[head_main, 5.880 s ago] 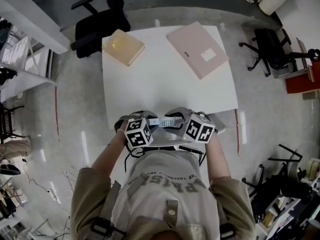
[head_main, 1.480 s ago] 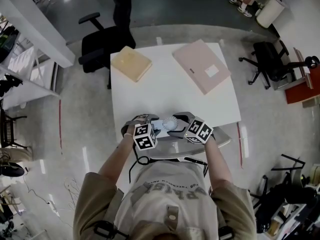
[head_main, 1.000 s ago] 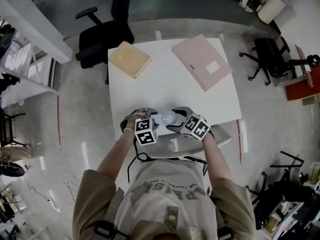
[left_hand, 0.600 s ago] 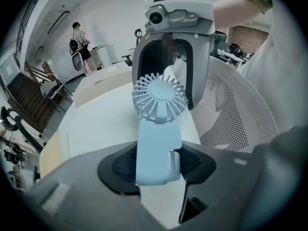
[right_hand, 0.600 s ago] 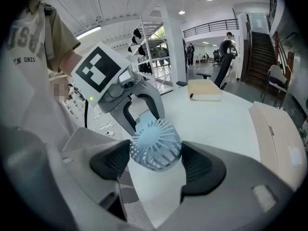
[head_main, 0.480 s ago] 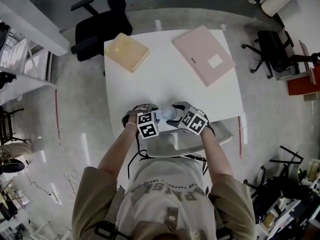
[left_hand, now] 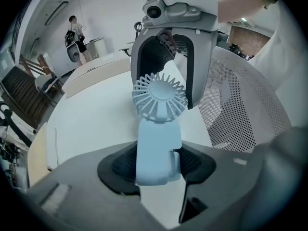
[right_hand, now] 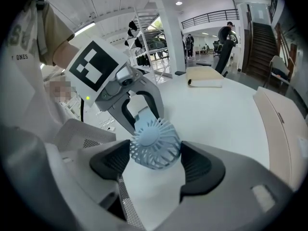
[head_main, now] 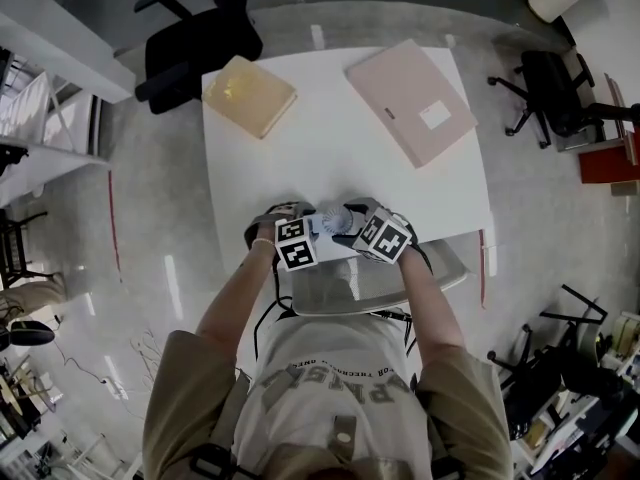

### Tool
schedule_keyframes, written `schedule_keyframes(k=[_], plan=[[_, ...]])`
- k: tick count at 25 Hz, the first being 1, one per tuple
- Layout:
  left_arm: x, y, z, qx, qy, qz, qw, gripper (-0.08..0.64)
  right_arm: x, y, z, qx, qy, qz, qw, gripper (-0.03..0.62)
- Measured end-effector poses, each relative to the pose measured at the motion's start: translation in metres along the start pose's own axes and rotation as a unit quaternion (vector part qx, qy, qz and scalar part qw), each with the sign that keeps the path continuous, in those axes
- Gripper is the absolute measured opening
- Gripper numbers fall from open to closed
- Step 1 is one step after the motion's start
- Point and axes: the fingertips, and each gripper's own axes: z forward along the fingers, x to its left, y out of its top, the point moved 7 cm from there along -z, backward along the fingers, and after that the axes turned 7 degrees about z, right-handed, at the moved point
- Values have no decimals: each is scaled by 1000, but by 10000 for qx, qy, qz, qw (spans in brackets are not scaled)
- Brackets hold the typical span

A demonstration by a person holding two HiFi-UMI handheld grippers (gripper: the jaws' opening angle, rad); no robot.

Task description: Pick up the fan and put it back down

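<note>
From the head view, the fan (head_main: 338,219) is held between both tools over the near edge of the white table (head_main: 340,148), close in front of the person. The left gripper (head_main: 316,226) comes in from the left and the right gripper (head_main: 351,222) from the right (their marker cubes nearly side by side). Further back on the table lie a tan box (head_main: 248,95) on the left and a flat pink box (head_main: 410,100) on the right, well apart from the fan. A black office chair (head_main: 195,43) stands beyond the far left corner, and a grey mesh chair (head_main: 375,283) sits between the person and the table.

In the left gripper view, the jaws are clamped on the fan's pale blue handle, one pad on each side, with the round grille pointing away towards the other tool. The table top shows below; whether the fan touches it I cannot tell.

In the right gripper view, the jaws stand wide and grip the round grille head, both pads touching its rim.
</note>
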Motion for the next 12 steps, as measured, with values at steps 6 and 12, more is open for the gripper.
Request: schedule_keyframes(k=[6,12], plan=[[4,-4,7,-5,-22,-56,10000,227,-9,-2,9,-3,39,-25,10000,324],[4,-9,11,25,-86,-107,9999,229,-12,-3,14,103,95,28,9999,324]])
